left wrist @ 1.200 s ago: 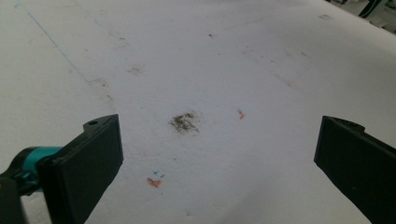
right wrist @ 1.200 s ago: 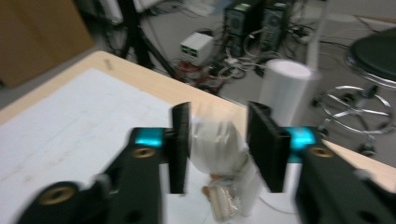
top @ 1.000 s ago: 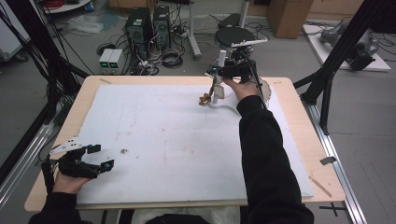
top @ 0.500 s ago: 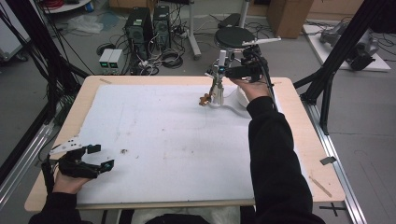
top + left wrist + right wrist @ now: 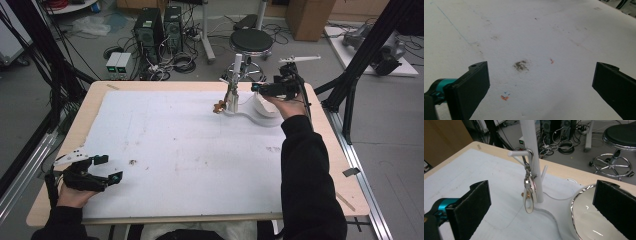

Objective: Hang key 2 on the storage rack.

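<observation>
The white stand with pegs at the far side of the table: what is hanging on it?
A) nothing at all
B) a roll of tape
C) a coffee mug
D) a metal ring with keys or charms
D: in the right gripper view a metal ring hangs from a peg of the white stand, beside a shiny bowl.

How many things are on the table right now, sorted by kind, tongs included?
White peg stand: 1
Key bunch hanging on the stand's peg: 1
White dish beside the stand: 1
Tongs, left tongs and right tongs, both open: 2
Total: 5
</observation>
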`<state>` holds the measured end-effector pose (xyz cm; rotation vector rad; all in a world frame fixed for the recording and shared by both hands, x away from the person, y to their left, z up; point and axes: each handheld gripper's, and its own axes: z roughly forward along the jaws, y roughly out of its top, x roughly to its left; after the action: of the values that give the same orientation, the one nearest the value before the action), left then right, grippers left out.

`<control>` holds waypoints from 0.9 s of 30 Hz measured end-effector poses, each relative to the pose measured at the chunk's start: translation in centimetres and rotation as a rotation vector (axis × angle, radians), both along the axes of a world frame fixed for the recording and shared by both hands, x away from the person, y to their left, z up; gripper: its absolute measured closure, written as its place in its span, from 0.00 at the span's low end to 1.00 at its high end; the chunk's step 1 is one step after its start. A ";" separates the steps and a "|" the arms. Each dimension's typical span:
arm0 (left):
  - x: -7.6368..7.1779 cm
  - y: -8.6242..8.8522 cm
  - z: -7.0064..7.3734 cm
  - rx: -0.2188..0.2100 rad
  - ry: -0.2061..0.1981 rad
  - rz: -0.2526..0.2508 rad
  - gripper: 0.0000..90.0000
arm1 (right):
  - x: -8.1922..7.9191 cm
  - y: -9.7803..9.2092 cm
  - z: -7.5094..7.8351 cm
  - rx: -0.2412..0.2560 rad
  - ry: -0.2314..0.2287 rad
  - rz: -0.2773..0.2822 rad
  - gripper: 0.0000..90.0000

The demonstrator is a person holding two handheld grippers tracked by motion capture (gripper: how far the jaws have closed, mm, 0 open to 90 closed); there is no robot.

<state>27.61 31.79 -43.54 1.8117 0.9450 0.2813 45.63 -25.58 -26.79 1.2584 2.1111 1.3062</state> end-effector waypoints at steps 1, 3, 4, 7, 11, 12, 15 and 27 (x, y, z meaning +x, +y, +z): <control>0.0 0.0 0.0 0.002 0.000 -0.001 0.02 | 0.0 0.0 0.0 0.000 0.000 0.000 0.01; 0.0 0.0 0.0 -0.001 0.000 0.001 0.02 | -0.2 -0.6 -0.5 0.013 0.005 -0.004 0.01; 0.0 0.0 0.0 -0.003 -0.001 0.003 0.02 | -0.4 -1.1 -1.1 0.009 0.012 -0.007 0.01; 0.0 0.0 0.0 -0.002 0.000 0.003 0.02 | -0.7 -1.5 -1.6 0.012 0.011 -0.010 0.01; 0.0 0.0 0.0 0.006 0.000 0.004 0.02 | -1.4 -2.5 -2.5 0.023 0.004 -0.024 0.01; 0.0 0.0 0.0 0.009 0.001 0.002 0.02 | -1.5 -2.7 -2.7 0.024 0.003 -0.025 0.01; -0.1 -0.1 0.0 0.005 0.002 0.005 0.02 | -2.2 -3.5 -3.4 0.034 -0.005 -0.034 0.01; 0.0 0.0 -0.1 0.004 -0.002 0.004 0.02 | -5.5 -4.4 -4.8 0.007 -0.075 -0.031 0.01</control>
<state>27.60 31.76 -43.59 1.8128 0.9478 0.2878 40.12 -29.94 -31.55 1.2205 2.0299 1.3278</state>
